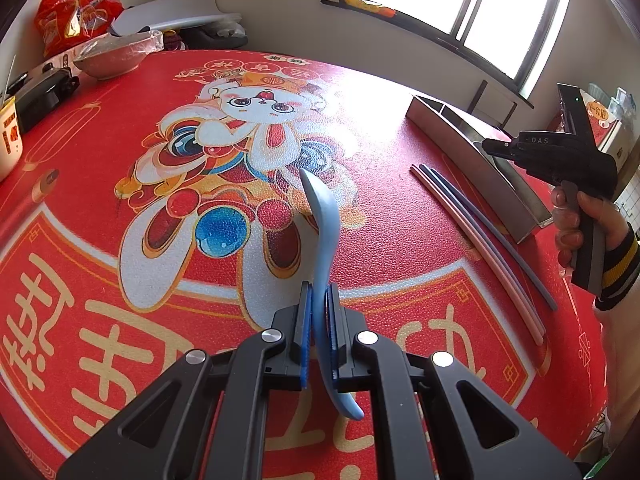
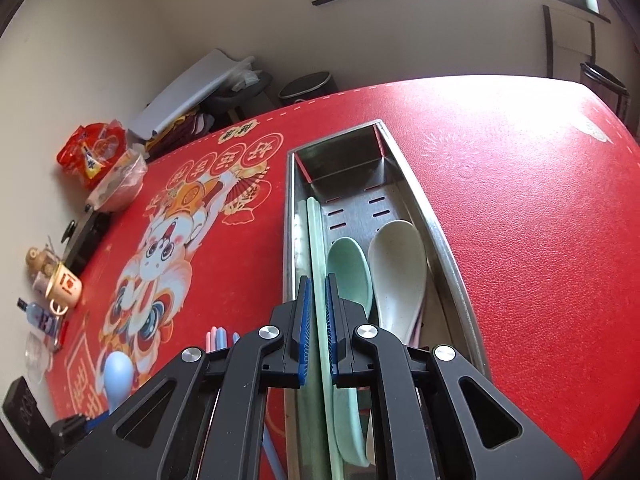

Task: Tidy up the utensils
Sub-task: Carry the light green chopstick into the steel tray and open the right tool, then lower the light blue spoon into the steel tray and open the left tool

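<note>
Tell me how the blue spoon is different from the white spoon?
The blue spoon is clamped in the left hand-held gripper, up off the table; the white spoon lies loose in the metal tray. The blue one stands on edge; the white one rests bowl up beside a green spoon. Both are plain, one-colour spoons.

Left hand-held gripper [image 1: 319,320]: angled downward, 2 pads clamped tight, gripping. Right hand-held gripper [image 2: 316,320]: angled downward, pads nearly together, a narrow gap between them. Right hand [image 1: 580,220]: fingers wrapped around the handle, striped cuff at wrist.
</note>
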